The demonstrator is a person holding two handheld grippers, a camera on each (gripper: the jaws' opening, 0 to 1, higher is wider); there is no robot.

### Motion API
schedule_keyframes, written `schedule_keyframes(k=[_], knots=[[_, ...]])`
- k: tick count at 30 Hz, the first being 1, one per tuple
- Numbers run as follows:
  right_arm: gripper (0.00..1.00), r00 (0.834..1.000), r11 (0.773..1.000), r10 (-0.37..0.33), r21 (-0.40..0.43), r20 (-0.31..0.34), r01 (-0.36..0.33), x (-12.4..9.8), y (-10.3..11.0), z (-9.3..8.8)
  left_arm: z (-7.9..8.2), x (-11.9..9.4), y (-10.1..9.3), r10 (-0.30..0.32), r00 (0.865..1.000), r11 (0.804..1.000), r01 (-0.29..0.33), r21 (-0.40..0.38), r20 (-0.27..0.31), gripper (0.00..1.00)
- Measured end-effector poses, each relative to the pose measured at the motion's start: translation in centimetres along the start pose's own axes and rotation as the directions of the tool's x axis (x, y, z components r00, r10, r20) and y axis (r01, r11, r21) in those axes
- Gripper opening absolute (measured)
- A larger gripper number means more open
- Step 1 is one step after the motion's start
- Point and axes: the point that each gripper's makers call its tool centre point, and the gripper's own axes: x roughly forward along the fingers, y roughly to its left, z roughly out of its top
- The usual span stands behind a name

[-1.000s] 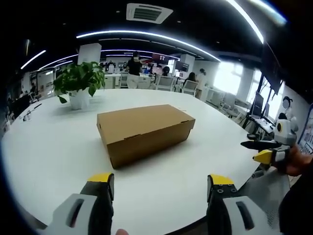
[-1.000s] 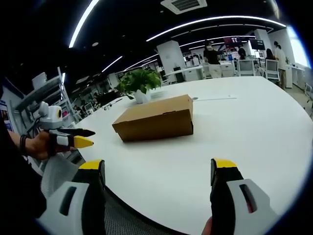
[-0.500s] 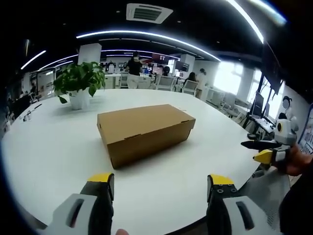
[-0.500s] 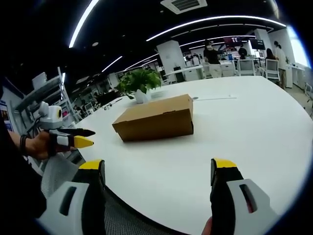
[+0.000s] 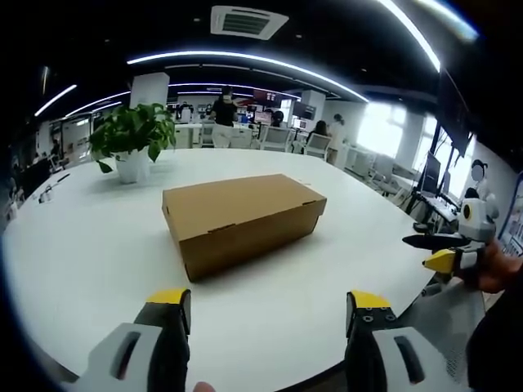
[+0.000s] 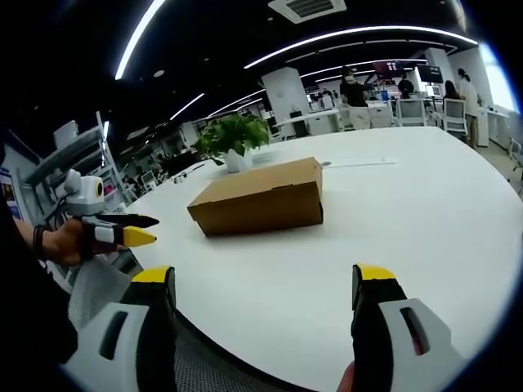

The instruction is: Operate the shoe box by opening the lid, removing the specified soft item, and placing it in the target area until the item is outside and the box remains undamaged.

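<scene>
Open-plan office. Large white round table (image 5: 73, 245). Potted plant (image 5: 131, 139) at its far edge. Dark ceiling with curved light strips (image 5: 245, 61) and an air vent (image 5: 248, 20). Bright windows (image 5: 380, 131), white chairs (image 6: 413, 110), white pillar (image 6: 286, 94).

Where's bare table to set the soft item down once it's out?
Bare table lies between the shoe box and the near edge, and right of the box in the right gripper view. Only the potted plant crowds the far side.

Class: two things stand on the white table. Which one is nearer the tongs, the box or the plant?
The box. In both views the closed brown box lies on the table ahead of the open left tongs and right tongs; the potted plant stands beyond it.
</scene>
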Motion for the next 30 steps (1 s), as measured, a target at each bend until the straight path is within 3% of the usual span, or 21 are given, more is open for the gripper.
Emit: schedule_keyframes(k=[10,17,30], knots=[[0.84,1.000,1.000,-0.009,0.001,-0.003,0.009,0.1,-0.1,0.0,0.1,-0.1,0.3,0.000,1.000,1.000,0.000,-0.020,0.008,0.79],[0.84,1.000,0.999,-0.020,0.045,0.002,0.020,0.1,-0.8,0.2,0.4,-0.2,0.7,0.003,1.000,0.998,-0.002,-0.062,0.021,0.79],[0.84,0.999,1.000,0.000,0.014,-0.050,0.001,1.5,-1.1,0.4,1.1,-0.1,1.7,0.027,0.999,0.991,-0.021,-0.134,0.043,0.79]])
